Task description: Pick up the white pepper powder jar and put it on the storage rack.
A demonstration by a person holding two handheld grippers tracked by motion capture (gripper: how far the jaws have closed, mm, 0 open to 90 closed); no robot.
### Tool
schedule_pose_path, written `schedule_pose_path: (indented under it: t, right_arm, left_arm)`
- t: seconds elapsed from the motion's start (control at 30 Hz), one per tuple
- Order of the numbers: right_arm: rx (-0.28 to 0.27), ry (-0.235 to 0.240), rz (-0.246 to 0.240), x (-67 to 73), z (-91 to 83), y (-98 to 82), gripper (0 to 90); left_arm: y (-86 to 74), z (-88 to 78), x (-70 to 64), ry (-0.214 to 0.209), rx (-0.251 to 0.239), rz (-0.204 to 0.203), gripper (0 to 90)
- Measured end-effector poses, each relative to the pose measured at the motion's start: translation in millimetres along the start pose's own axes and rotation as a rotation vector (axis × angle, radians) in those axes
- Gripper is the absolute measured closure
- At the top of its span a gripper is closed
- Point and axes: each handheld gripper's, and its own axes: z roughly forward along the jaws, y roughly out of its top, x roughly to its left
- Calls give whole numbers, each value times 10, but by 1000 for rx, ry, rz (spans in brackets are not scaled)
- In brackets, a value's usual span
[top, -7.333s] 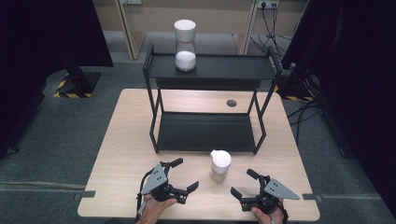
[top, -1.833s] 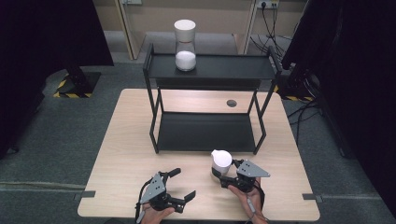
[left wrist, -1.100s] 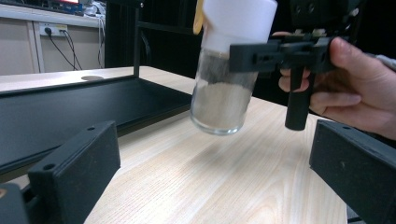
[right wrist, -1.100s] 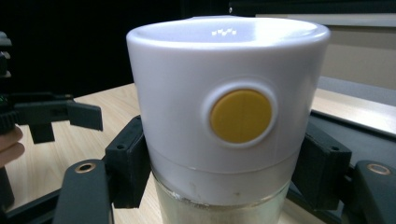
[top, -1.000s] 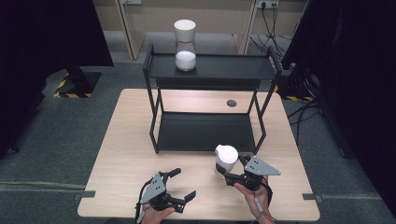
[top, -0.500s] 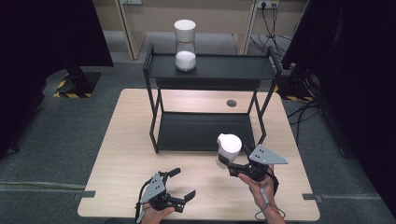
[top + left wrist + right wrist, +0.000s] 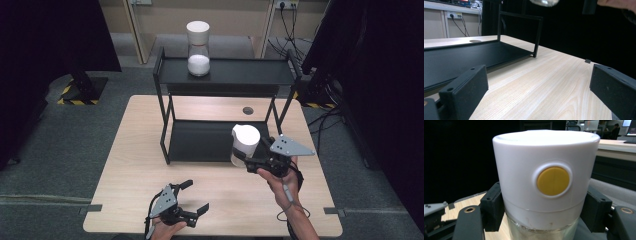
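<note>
Pale wood table [image 7: 135,165] in the high view carries a black two-level rack [image 7: 225,80], with a white-capped jar [image 7: 198,47] standing on its top shelf. The right gripper [image 7: 250,160] is clamped on a second white-lidded jar [image 7: 245,142], lifted clear of the table just in front of the rack's lower shelf. The left gripper [image 7: 192,200] rests near the table's front edge, jaws apart.

Left gripper view: both jaws stand wide (bare wood between them), the lower shelf [image 7: 461,56] beyond.

Right gripper view: the jaws press either side of the jar's white lid [image 7: 544,177], which bears a round yellow button [image 7: 553,181].
</note>
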Motion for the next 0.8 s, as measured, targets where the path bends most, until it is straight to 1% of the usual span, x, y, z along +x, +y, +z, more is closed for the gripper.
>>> schedule_pose_path:
  t: [0.17, 0.23, 0.27, 0.3, 0.53, 0.67, 0.7, 0.73, 0.8]
  right_arm:
    - [3, -4, -20, -24, 11, 231, 309]
    - [2, -3, -26, -45, 24, 349, 310]
    - [2, -3, -26, -45, 24, 349, 310]
    - [-3, -1, -26, -70, 40, 450, 310]
    - [-7, -8, -51, -104, 95, 810, 310]
    - [-13, -7, -46, -137, 125, 973, 310]
    - [-13, -7, -46, -137, 125, 973, 310]
    - [-14, -7, -43, -153, 138, 1045, 310]
    - [-14, -9, -44, -167, 151, 1116, 310]
  left_arm:
    - [-2, 4, -1, 0, 1, -2, 9]
    - [-2, 3, -2, -1, 1, -1, 9]
    - [-2, 3, -2, -1, 1, -1, 9]
    - [-2, 2, -2, 0, 1, -2, 9]
    - [-4, 1, 2, -2, 0, -5, 9]
    - [-7, 0, 2, -3, -2, -7, 9]
    - [-7, 0, 2, -3, -2, -7, 9]
    - [-6, 0, 4, -4, -1, -8, 9]
    - [-6, -1, 5, -4, -1, -8, 9]
